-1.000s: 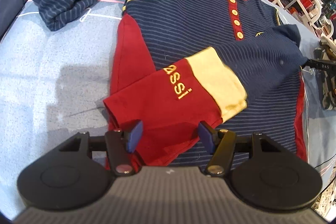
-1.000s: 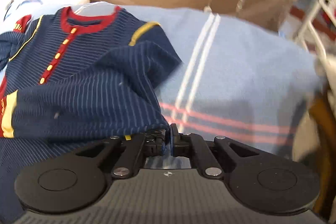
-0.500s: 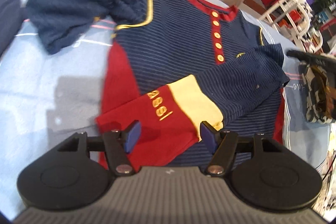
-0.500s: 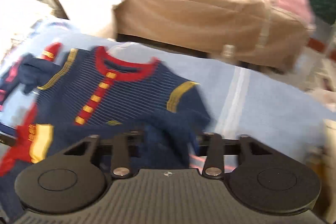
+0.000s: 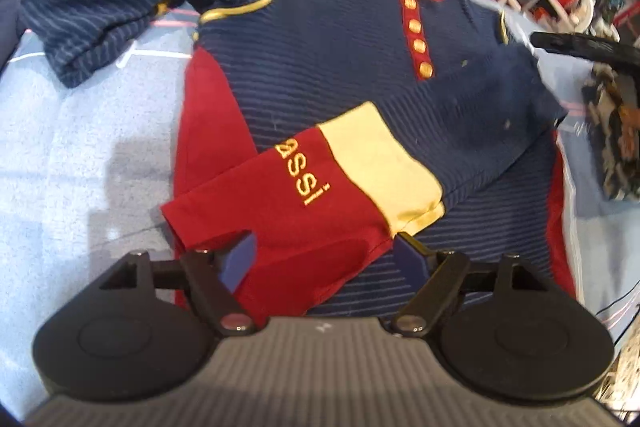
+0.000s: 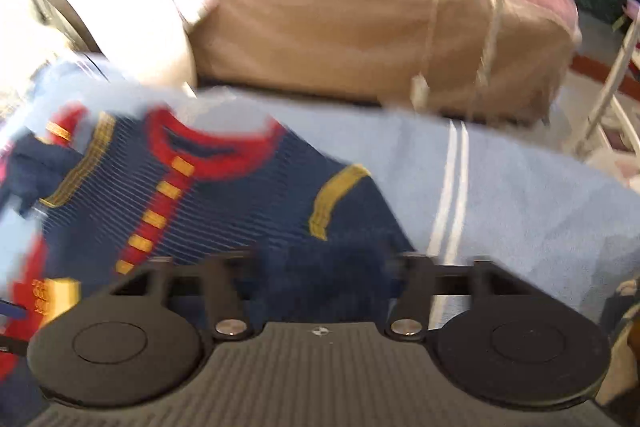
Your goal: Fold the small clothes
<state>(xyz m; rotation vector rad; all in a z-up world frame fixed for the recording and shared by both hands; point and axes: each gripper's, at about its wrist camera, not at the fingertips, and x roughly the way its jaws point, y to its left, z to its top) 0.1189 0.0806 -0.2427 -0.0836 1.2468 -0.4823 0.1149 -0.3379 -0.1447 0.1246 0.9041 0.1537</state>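
A small shirt (image 5: 340,67) is navy with thin, pale horizontal stripes. Its collar and button placket (image 5: 418,27) are red, with gold-yellow buttons. Yellow piping (image 5: 256,3) edges its shoulders, and red panels run down its sides. Across the shirt's front, a sleeve (image 5: 320,195) shows a pale yellow band and a red cuff with yellow embroidered letters. Under the shirt, the cloth-covered surface (image 5: 72,147) is light blue with white and pink lines. Beyond the shirt's collar, a bundle (image 6: 380,39) is tan.
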